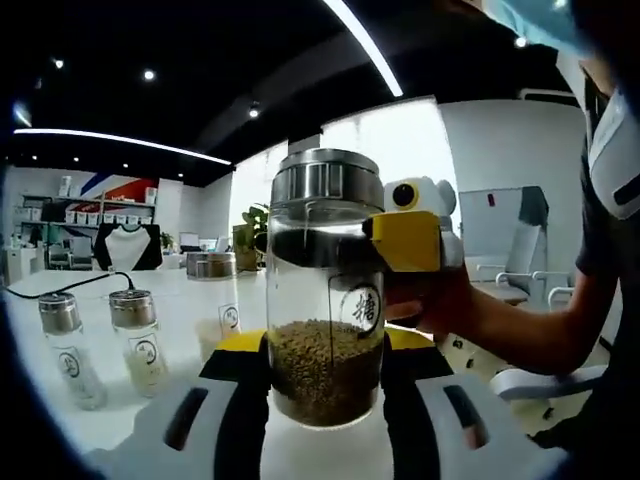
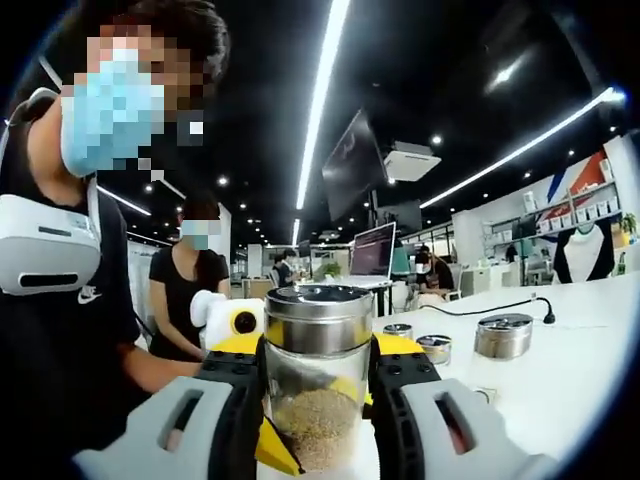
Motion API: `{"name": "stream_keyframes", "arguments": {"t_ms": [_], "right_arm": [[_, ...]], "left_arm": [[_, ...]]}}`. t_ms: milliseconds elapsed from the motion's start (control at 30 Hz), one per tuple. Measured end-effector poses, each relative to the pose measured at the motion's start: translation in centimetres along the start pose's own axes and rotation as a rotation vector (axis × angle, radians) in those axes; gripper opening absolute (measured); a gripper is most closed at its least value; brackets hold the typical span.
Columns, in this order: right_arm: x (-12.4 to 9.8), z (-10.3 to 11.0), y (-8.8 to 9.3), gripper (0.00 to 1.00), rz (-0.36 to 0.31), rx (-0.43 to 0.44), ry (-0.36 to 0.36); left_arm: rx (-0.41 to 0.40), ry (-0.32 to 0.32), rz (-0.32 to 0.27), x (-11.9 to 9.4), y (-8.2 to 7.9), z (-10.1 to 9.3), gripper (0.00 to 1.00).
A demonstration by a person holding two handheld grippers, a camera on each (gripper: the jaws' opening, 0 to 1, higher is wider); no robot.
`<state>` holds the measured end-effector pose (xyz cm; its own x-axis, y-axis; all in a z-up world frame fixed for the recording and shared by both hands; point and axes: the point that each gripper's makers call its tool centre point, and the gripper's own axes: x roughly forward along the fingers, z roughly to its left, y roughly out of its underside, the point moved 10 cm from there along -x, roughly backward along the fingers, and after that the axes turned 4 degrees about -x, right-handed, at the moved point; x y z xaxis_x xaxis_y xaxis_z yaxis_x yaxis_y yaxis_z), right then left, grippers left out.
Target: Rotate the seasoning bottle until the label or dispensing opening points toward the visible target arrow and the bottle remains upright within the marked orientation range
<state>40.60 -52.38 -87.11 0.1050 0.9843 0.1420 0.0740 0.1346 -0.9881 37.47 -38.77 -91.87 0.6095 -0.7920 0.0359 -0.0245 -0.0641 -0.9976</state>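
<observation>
The seasoning bottle (image 1: 325, 290) is a clear glass jar with a steel lid, holding brown granules, and it stands upright on the white table (image 1: 70, 300). Its round label (image 1: 365, 308) with a black character faces front right in the left gripper view. My left gripper (image 1: 325, 355) is shut on the jar's lower half, one black and yellow jaw on each side. My right gripper (image 1: 405, 240) comes in from the right and clamps the jar just under the lid. In the right gripper view the bottle (image 2: 318, 380) sits between my right gripper (image 2: 318, 375) jaws, with the left gripper (image 2: 235, 325) behind it.
Three more seasoning bottles (image 1: 140, 340) stand to the left on the table, beside a black cable (image 1: 70, 285). The right gripper view has steel-lidded jars (image 2: 505, 335) to the right. The person (image 2: 60, 330) holding the grippers is close by, and another person (image 2: 185, 290) stands behind.
</observation>
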Motion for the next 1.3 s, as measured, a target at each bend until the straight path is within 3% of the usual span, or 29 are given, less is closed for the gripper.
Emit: {"name": "stream_keyframes", "arguments": {"t_ms": [133, 300, 433, 467, 600, 733, 867, 967, 1067, 1133, 1300], "right_arm": [[0.7, 0.1, 0.2, 0.37, 0.05, -0.105, 0.061], [1.9, -0.2, 1.1, 0.37, 0.074, -0.046, 0.165], [3.0, 0.0, 1.2, 0.37, 0.088, -0.042, 0.218], [3.6, 0.2, 1.2, 0.37, 0.071, -0.041, 0.25], [4.2, 0.3, 1.4, 0.38, 0.097, -0.026, 0.313], [4.0, 0.3, 1.3, 0.38, 0.124, -0.037, 0.339], [2.9, -0.7, 0.9, 0.38, 0.088, 0.046, 0.35], [2.5, -0.9, 0.8, 0.38, 0.092, 0.039, 0.364], [1.7, -1.3, 0.3, 0.38, 0.109, -0.005, 0.384], [1.0, -1.6, 0.0, 0.38, 0.112, -0.024, 0.395], [-1.2, -3.0, -0.5, 0.38, 0.114, -0.054, 0.451]], "left_arm": [[0.07, -0.157, 0.03, 0.0, 0.2, 0.4, 0.44], [0.111, -0.312, 0.081, -0.6, 0.4, 1.3, 0.44], [0.129, -0.36, 0.082, -0.8, 0.4, 1.5, 0.44], [0.131, -0.397, 0.074, -0.8, 0.3, 1.5, 0.44], [0.23, -0.489, 0.098, -0.9, 0.3, 1.5, 0.44], [0.21, -0.447, 0.096, -0.7, 1.0, 2.0, 0.44], [0.224, -0.351, 0.057, -0.4, 0.7, 2.1, 0.45], [0.283, -0.294, 0.094, -0.3, 0.9, 1.9, 0.45], [0.281, -0.279, 0.103, -0.5, 1.1, 1.8, 0.47], [0.241, -0.246, 0.1, -0.6, 1.2, 1.6, 0.52], [0.045, -0.2, 0.022, -1.4, 0.9, 2.1, 0.62]]}}
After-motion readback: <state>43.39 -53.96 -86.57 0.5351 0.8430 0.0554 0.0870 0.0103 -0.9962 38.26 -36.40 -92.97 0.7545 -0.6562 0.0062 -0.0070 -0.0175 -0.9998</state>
